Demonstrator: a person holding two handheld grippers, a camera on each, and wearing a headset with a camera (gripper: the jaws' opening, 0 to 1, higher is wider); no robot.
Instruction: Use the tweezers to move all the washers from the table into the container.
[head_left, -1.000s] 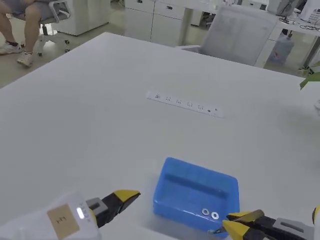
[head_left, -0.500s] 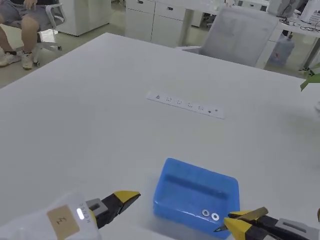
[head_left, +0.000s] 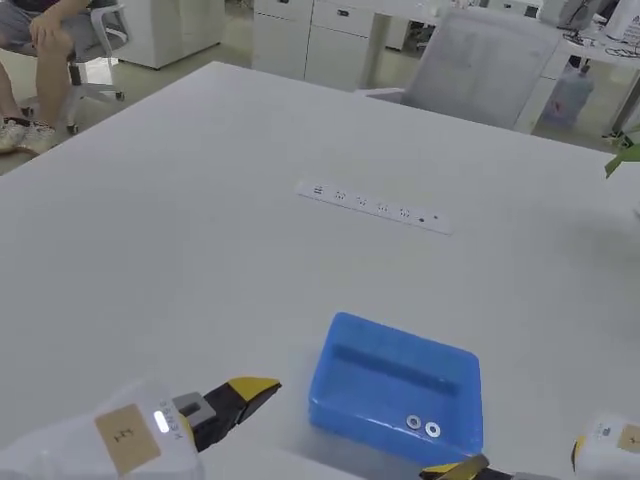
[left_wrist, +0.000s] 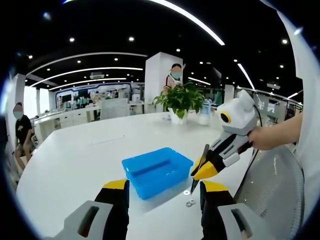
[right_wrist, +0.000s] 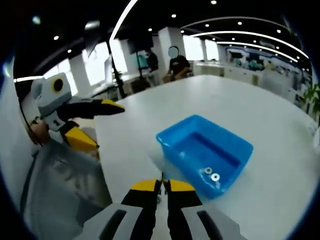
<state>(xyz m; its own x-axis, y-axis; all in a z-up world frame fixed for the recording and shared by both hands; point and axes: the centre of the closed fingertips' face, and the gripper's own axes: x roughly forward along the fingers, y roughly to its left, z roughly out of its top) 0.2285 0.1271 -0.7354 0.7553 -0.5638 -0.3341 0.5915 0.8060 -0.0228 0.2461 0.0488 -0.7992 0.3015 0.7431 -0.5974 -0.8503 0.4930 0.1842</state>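
Jaws of the left gripper (head_left: 248, 398) are spread wide and empty, left of the container (head_left: 395, 385), in which 2 washers (head_left: 422, 427) are seen. Loose washers (left_wrist: 189, 202) are shown on the table (head_left: 200, 220) just beside the container's corner, almost directly beneath the downward tips of the tweezers (left_wrist: 194, 184). These are clamped in the nearly closed right gripper (right_wrist: 161, 186), judged the nearer tool.

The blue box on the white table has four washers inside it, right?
Not quite. The blue box on the white table has two washers inside it, not four. The head view shows them.
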